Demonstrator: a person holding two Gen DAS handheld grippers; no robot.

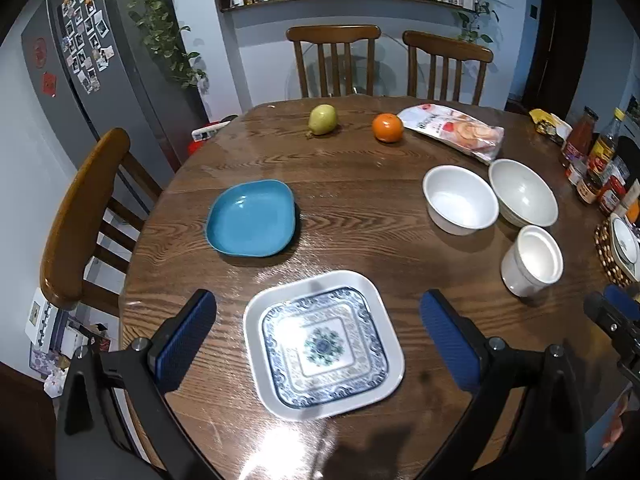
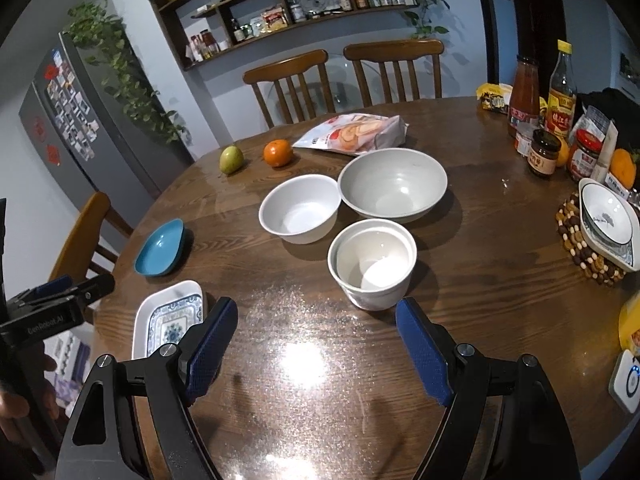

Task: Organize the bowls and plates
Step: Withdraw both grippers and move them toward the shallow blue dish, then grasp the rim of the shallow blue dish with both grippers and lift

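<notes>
left gripper [image 1: 318,336] wide open, empty, above patterned plate [image 1: 324,346]; right gripper [image 2: 316,350] wide open, empty.

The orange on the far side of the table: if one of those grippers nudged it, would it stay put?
Probably not. The orange is round and sits loose on the glossy wooden table, so a push would likely send it rolling, perhaps toward the pear or the snack bag beside it. It looks firm enough to grip, though its curved skin might slip.
</notes>
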